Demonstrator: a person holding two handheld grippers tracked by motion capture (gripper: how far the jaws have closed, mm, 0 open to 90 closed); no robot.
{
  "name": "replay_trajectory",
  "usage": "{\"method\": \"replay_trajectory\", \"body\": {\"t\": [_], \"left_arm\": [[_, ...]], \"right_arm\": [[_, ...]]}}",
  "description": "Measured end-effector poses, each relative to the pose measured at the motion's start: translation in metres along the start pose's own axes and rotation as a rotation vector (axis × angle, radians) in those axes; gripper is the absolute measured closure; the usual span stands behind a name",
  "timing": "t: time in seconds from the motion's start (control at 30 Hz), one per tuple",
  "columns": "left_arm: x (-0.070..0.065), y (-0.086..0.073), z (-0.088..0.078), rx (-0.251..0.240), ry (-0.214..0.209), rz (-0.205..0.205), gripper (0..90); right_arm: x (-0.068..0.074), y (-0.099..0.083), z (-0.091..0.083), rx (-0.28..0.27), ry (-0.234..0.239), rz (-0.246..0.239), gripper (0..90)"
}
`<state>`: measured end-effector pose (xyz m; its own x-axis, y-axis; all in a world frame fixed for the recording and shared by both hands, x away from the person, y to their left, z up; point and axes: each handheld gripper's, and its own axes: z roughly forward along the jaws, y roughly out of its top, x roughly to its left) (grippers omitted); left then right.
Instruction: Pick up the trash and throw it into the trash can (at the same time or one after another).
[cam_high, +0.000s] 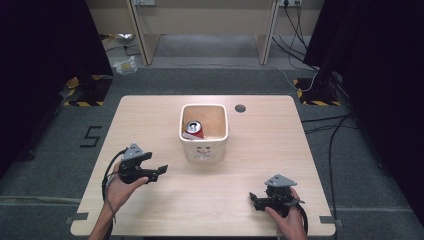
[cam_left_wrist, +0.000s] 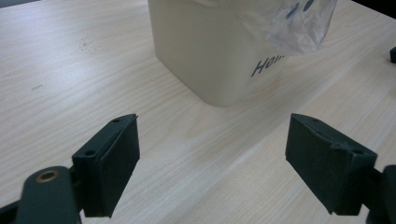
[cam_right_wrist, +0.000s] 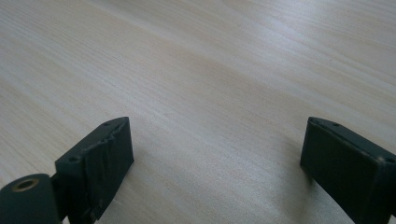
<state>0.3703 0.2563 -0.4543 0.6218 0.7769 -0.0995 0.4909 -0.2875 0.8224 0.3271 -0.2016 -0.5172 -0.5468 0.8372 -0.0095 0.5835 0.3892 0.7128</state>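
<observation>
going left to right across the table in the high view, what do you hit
left hand-held gripper → cream bin with a red can lying inside → right hand-held gripper

Past my table (cam_high: 150, 120) with its round grommet hole (cam_high: 240, 108), I see grey floor (cam_high: 210, 80), 2 black-and-yellow hazard-striped stand bases (cam_high: 82, 103), black cables (cam_high: 325, 125), crumpled plastic (cam_high: 125, 65), a black mark like a 5 (cam_high: 91, 136) and wooden desk legs (cam_high: 142, 30).
</observation>
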Motion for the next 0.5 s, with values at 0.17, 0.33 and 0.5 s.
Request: {"method": "replay_trajectory", "body": {"t": [0.17,0.33,0.5], "left_arm": [[-0.001,-0.007,0.002,0.005,-0.001,0.002,17.2],[-0.002,-0.014,0.004,0.014,-0.005,0.003,17.2],[-0.004,-0.022,0.005,0.019,-0.003,0.007,17.2]], "right_arm": [[0.0,0.0,0.0,0.0,0.0,0.0,9.4],[0.0,0.0,0.0,0.0,0.0,0.001,9.4],[0.0,0.0,0.0,0.0,0.0,0.001,9.5]]}}
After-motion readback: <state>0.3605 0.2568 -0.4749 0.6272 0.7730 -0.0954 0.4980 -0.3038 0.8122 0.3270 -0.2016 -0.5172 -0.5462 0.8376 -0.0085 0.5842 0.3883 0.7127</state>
